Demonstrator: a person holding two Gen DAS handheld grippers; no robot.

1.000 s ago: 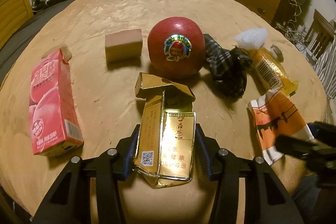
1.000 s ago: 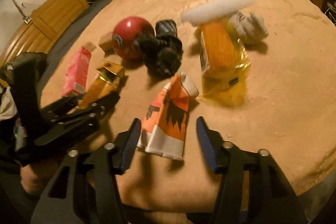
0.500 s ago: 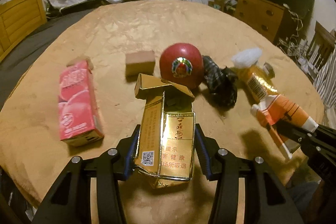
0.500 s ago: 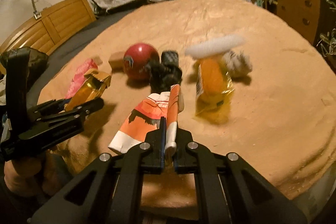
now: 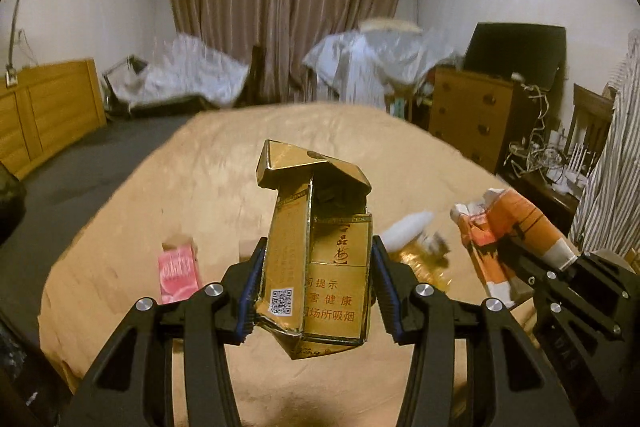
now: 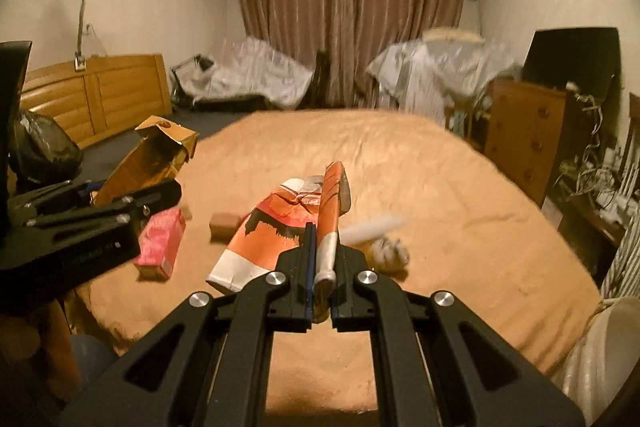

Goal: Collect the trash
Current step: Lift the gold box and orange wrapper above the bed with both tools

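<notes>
Crumpled gold cardboard pack (image 5: 320,267), flattened orange wrapper (image 6: 276,227), both clamped aloft

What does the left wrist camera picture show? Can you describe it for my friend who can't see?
The left gripper holds a crumpled gold cigarette box above a tan table. Beside it, the right gripper pinches an orange wrapper; a pink carton lies below.

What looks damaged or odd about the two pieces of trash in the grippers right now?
The gold cigarette pack in the left gripper is crushed: its bottom corner is dented and its lid hangs open and bent. The orange wrapper is pinched by one edge in the right gripper, so most of it droops to one side.
</notes>
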